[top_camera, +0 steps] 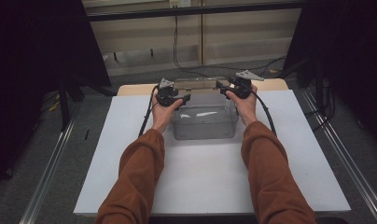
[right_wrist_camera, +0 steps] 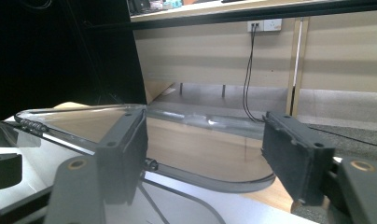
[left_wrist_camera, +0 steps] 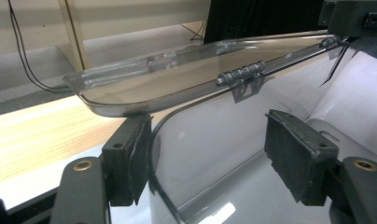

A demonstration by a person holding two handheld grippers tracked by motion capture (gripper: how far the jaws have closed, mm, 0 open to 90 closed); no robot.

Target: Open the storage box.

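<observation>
Tools (top_camera: 192, 96) (top_camera: 218, 85) flank clear plastic bin (top_camera: 204, 122) (hinged lid (top_camera: 200, 83)).

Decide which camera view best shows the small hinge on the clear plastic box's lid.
The left gripper view: the hinge sits close and sharp along the lid edge. The right gripper view catches a hinge at its left edge; in the high view it is too small to tell.

Clear plastic storage box (top_camera: 204, 122), rectangular with rounded corners, upright at far middle of table. Walls see-through, slightly smoky; inside looks empty, bright glare on bottom. Clear hinged lid (top_camera: 201, 84) open, swung back past far rim, held roughly level above table's far edge. Lid flat with raised rim and rounded corners (left_wrist_camera: 177, 79); small clear hinges join it to box's far wall (right_wrist_camera: 144, 135).
</observation>
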